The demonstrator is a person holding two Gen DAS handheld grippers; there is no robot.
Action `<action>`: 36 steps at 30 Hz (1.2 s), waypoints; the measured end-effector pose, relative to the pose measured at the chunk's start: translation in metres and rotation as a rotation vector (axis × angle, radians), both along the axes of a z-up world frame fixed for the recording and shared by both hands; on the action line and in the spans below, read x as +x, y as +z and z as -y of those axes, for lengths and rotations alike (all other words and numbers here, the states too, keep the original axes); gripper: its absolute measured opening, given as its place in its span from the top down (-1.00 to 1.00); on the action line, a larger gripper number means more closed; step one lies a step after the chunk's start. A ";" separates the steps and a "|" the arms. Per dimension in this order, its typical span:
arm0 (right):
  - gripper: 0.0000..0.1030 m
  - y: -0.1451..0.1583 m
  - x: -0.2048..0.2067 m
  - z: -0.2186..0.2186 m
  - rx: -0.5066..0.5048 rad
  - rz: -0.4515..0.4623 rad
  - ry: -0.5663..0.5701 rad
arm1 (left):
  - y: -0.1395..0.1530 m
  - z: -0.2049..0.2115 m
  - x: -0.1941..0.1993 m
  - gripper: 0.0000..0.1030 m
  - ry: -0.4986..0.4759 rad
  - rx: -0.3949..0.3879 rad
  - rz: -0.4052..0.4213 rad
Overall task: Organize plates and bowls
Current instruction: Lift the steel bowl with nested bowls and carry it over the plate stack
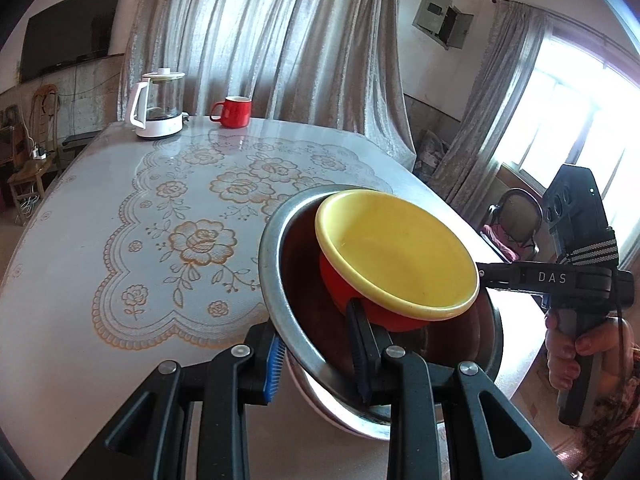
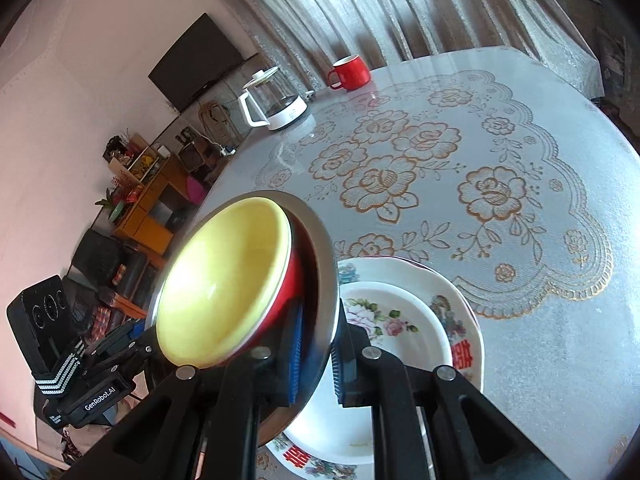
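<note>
The round table [image 2: 560,320], covered by a grey cloth printed with gold roses, fills most of both views, and nearly all of it is bare. At about six o'clock in the right wrist view, on the near edge, a scalloped white plate with flowers and red characters [image 2: 460,320] lies flat with a smaller white floral plate [image 2: 384,316] nested on it; that stack looks finished.

Above it, tilted and clear of the table, is the wide shiny steel bowl [image 1: 276,300], carried by both tools at once. Inside it sits the red bowl with a yellow inside [image 1: 396,248], leaning toward the steel rim at three o'clock in the left wrist view.

The left gripper [image 1: 316,364] pinches the near steel wall, one blue-ribbed pad outside, the other inside and touching the red bowl's base. The right gripper [image 2: 316,360] is pressed almost together on the opposite rim, with only the thin steel between its pads.

So the bowls are already nested, the plates already stacked; what seems left is to set the bowl pair down, probably onto or beside the plates, without the loose red bowl sliding out.

Far off at twelve o'clock stand a white-based glass kettle [image 1: 158,104] and a red mug [image 1: 234,111], untouched.
</note>
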State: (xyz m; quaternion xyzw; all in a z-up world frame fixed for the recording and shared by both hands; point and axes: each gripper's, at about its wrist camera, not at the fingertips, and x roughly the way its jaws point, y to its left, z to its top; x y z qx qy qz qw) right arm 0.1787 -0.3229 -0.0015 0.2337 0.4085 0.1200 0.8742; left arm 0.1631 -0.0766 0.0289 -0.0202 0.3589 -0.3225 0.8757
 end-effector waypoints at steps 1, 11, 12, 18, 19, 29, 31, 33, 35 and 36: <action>0.78 -0.001 -0.002 0.005 0.002 -0.003 -0.013 | -0.001 0.005 0.000 0.46 -0.009 0.003 -0.001; 0.77 -0.022 -0.018 0.035 0.018 -0.033 -0.085 | -0.020 0.035 0.002 0.46 -0.050 0.031 -0.033; 0.77 -0.025 -0.018 0.036 0.021 -0.038 -0.089 | -0.021 0.036 0.001 0.46 -0.054 0.031 -0.029; 0.76 -0.037 -0.021 0.041 0.040 -0.057 -0.102 | -0.029 0.041 0.002 0.45 -0.062 0.049 -0.031; 0.76 -0.038 -0.022 0.042 0.042 -0.058 -0.103 | -0.030 0.042 0.003 0.45 -0.060 0.055 -0.033; 0.76 -0.051 -0.028 0.040 0.056 -0.072 -0.114 | -0.041 0.045 0.002 0.46 -0.042 0.092 -0.038; 0.76 -0.053 -0.028 0.041 0.062 -0.077 -0.118 | -0.042 0.046 0.002 0.46 -0.041 0.097 -0.035; 0.76 -0.055 -0.028 0.041 0.063 -0.079 -0.122 | -0.044 0.047 0.003 0.45 -0.041 0.100 -0.035; 0.76 -0.056 -0.028 0.041 0.062 -0.080 -0.125 | -0.045 0.048 0.003 0.45 -0.043 0.098 -0.037; 0.76 -0.056 -0.028 0.042 0.059 -0.079 -0.127 | -0.045 0.048 0.003 0.45 -0.044 0.099 -0.035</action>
